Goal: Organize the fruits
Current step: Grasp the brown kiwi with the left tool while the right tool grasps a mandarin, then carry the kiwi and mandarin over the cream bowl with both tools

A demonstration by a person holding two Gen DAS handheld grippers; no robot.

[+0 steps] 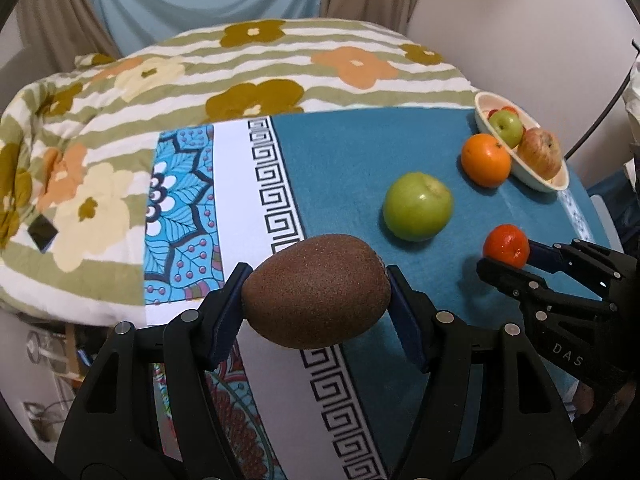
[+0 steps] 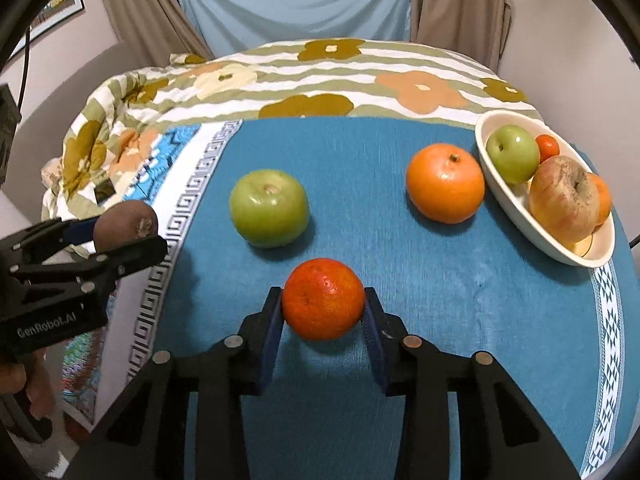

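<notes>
Kiwi and tangerine both clamped

Kiwi (image 1: 316, 292) pinched end to end in left tongs (image 1: 316, 304), low centre of left wrist view, lifted clear of the patterned cloth (image 1: 360, 168). Tangerine (image 2: 323, 299) clamped between right tongs (image 2: 323, 312), low centre of right wrist view, sitting on the blue cloth with its shadow just beneath. Same tangerine at right edge of left view, same kiwi at left edge of right view. Fingers of a hand (image 2: 16, 376) at lower left of right view.

Further up, large green apple (image 2: 269, 208) left of centre, alone on the cloth. Orange (image 2: 445, 183) right of centre, just beside the cream oval bowl (image 2: 560, 252) at upper right. Inside the bowl: small green apple (image 2: 513, 154), blotchy red-yellow apple (image 2: 564, 198), small tangerine behind them, another orange fruit at the far side.

Beyond the cloth, flowered striped quilt (image 2: 312, 80) on a bed, then curtains (image 2: 296, 4).
</notes>
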